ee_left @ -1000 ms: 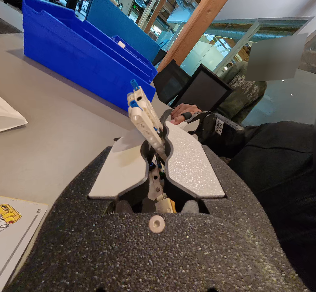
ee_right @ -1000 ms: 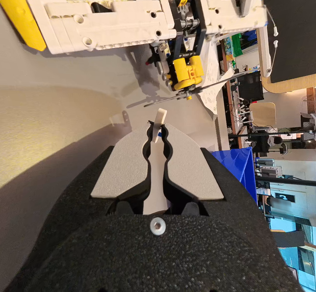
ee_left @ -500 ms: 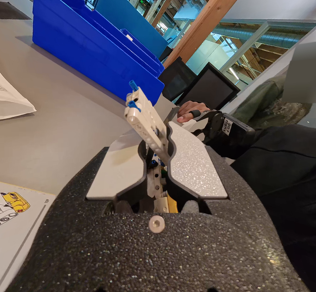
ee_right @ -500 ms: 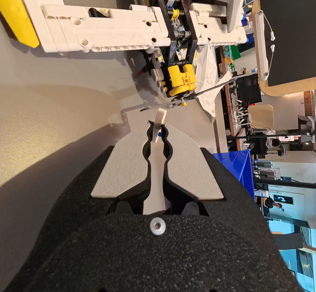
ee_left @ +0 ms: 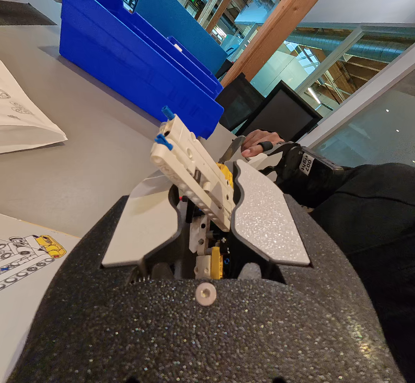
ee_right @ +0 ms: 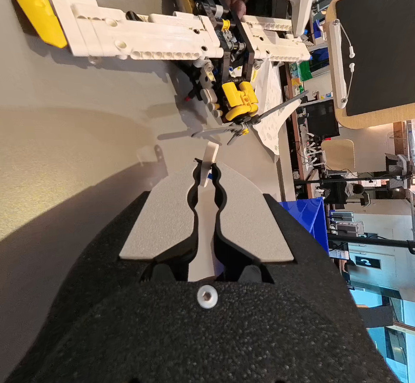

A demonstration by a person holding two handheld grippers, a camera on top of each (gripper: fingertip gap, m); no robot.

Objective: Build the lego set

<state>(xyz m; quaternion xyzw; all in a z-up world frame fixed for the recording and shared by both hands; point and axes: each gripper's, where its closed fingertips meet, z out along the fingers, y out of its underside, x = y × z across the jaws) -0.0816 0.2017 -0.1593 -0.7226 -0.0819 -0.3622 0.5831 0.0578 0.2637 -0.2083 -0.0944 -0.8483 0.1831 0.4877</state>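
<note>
Grey table (ee_left: 67, 170) carrying a blue plastic bin (ee_left: 125, 66); nearer than the bin, two sheets, apparently printed building instructions (ee_left: 20, 125).

The left gripper (ee_left: 205, 183) is standing with its jaws spread wide, its right finger (ee_left: 265, 210) lying against a white beam assembly (ee_left: 190, 170), its left finger (ee_left: 143, 221) standing clear of it. The right gripper (ee_right: 205, 165) is pinching a small white piece (ee_right: 208, 159) between nearly closed fingertips. A hand (ee_left: 260, 141) is gripping the right gripper's body, beyond the left gripper's right finger.
</note>
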